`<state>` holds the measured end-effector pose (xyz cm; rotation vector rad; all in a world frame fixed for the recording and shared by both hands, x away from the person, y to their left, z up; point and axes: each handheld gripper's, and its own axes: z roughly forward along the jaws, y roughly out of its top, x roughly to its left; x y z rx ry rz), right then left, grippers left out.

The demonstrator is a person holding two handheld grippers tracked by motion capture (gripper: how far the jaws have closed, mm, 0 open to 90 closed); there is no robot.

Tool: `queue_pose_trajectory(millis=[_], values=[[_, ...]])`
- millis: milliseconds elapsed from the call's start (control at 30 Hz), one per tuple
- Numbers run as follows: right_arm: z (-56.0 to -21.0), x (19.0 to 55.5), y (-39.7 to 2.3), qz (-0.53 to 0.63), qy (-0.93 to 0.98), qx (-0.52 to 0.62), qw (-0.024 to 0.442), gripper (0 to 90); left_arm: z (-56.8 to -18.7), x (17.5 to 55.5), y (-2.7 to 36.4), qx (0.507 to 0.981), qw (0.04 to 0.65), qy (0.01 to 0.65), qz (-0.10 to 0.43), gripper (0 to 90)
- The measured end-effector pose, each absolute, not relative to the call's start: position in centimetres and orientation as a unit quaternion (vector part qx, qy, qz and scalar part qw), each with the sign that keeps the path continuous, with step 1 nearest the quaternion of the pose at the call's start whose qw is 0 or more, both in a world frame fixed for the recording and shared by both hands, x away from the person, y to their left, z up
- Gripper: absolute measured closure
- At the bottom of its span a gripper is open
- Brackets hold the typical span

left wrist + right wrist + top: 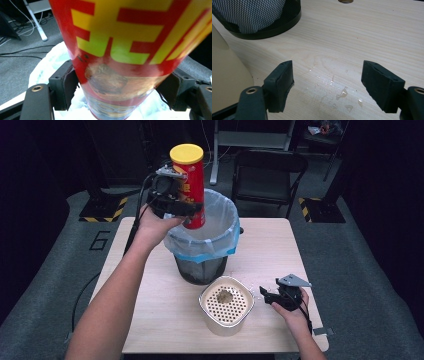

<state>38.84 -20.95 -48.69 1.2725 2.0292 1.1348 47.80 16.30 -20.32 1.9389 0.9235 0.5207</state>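
Observation:
A tall red chip can (192,190) with a yellow lid stands upright in the air over the mouth of the bin (220,215), its base dipping below the rim. My left gripper (186,209) is shut on the can's lower half. In the left gripper view both pads (70,85) press the can (125,50) from either side, with the white bin liner (47,67) below. My right gripper (266,296) rests low over the table at the right, open. In the right gripper view its fingers (280,85) stand wide apart over the wet tabletop (342,93) with nothing between them.
The black mesh bin (257,17) with a white and blue liner stands mid-table. A cream perforated container (226,305) with some debris inside sits in front of it, left of my right gripper. Water drops (343,93) lie on the wooden table (160,320). A chair (267,170) stands beyond.

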Motion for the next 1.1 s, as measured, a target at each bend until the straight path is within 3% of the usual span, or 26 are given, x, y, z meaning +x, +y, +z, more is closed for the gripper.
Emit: queue_pose_trajectory(millis=[433,633,1100], values=[[-48.8,38.9,-20.9,0.413,0.746,0.462,0.244,25.1,-23.2,49.8,15.0,0.779,0.451,0.387,0.199,23.8],[-48.9,38.9,-20.9,0.413,0.746,0.463,0.241,25.1,-24.6,50.7,15.0,0.791,0.436,0.393,0.173,23.7],[-49.0,38.9,-20.9,0.411,0.749,0.46,0.242,25.1,-26.6,51.6,15.0,0.798,0.402,0.415,0.172,22.5]])
